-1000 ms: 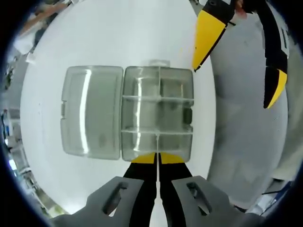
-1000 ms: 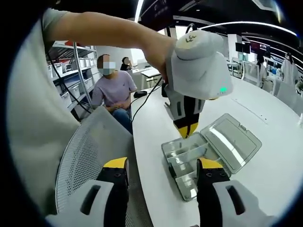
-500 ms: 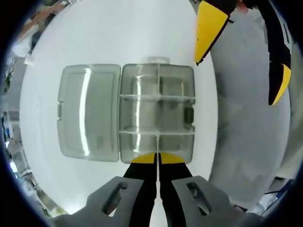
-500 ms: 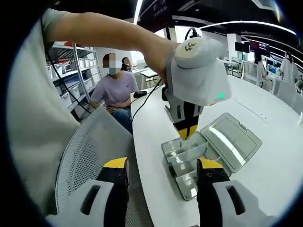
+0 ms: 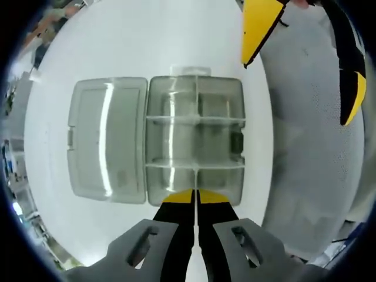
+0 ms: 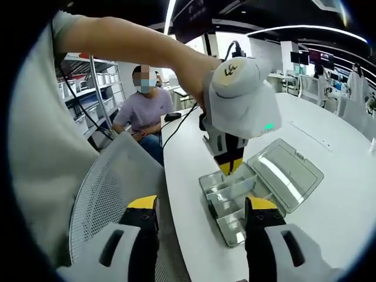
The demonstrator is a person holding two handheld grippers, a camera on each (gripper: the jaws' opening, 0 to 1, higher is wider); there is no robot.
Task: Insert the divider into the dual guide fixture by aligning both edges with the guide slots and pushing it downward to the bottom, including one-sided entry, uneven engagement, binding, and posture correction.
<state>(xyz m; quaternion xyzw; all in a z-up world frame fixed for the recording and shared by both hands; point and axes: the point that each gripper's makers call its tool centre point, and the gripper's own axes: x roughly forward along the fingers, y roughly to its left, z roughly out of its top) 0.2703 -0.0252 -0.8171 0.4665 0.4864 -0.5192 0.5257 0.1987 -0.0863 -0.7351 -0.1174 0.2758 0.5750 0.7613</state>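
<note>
From my left claw camera I look straight down on the clear plastic compartment box, lying on the white round table with its hinged clear lid folded flat open beside it. My left claw's yellow-tipped jaws are pressed together with only a thin dark seam between them, and their tips sit at the near wall of the box, right where a thin clear divider strip runs between two compartments; whether a sheet is pinched in that seam I cannot tell. Two other clear partitions cross the box from side to side. At the upper right of this view I see my right claw, its two yellow-tipped black jaws spread wide apart over the grey chair surface beyond the table edge. In the right claw's own view the jaws are likewise wide apart with nothing between them, and my left claw points down onto the box at the table edge. A grey mesh chair back stands just beside the table, and a seated person in a lilac shirt is behind it.
</note>
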